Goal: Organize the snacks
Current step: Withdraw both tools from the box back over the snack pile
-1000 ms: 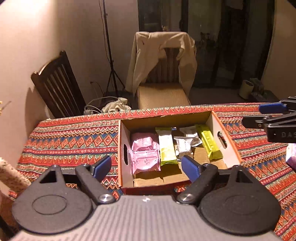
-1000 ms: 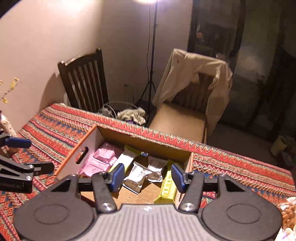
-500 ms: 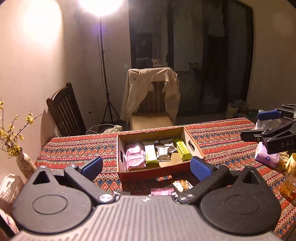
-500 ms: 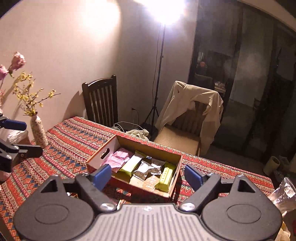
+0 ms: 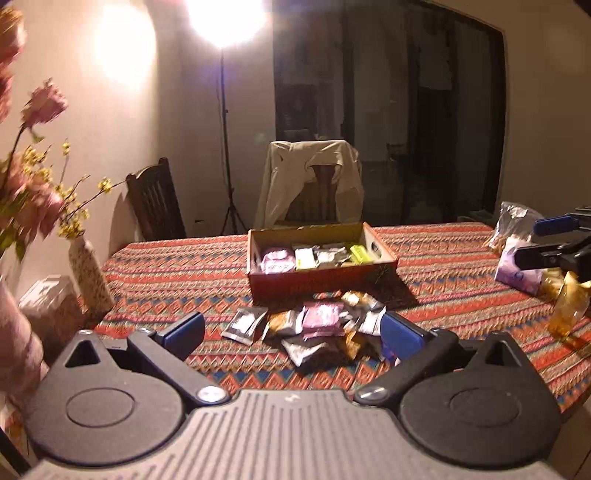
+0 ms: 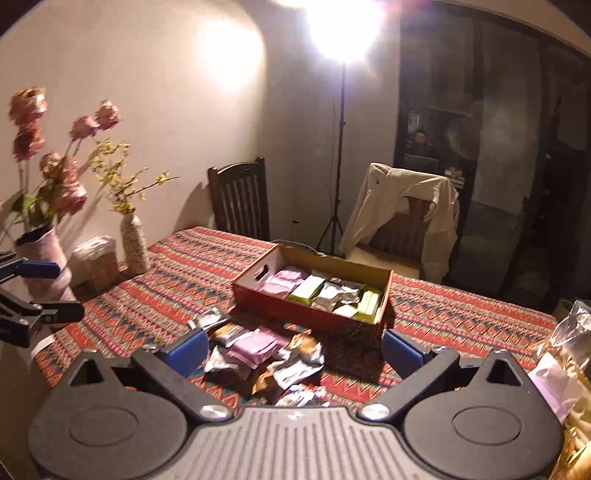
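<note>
Left wrist view: the desk (image 5: 177, 266), under a red zigzag cloth, fills the middle of the scene, with two chairs at its far side, one (image 5: 314, 184) draped with a beige jacket. A lamp (image 5: 225, 22) on a thin stand glares at the far wall. Vases of dried flowers (image 5: 88, 273) stand at the desk's left edge.

A cardboard box (image 5: 321, 284) sits at the centre far part of the desk. Inside it, snacks lie in a row: a pink pack (image 5: 277, 260) at the left, then a pale green one (image 5: 304, 258), silver ones and a yellow-green bar (image 5: 360, 253) at the right.

Just near of the box, a loose pile of snacks (image 5: 317, 325) lies on the cloth: pink, silver and brown wrappers overlapping.

The left gripper (image 5: 291, 332) hangs above the near edge, fingers (image 5: 184, 330) spread wide and released, grasping nothing. In the right wrist view the right gripper (image 6: 291, 349) is likewise released, its fingers (image 6: 400, 350) wide apart over the pile (image 6: 266, 358), with the box (image 6: 306, 314) beyond. Clear bags (image 6: 569, 354) lie at the desk's right edge.
</note>
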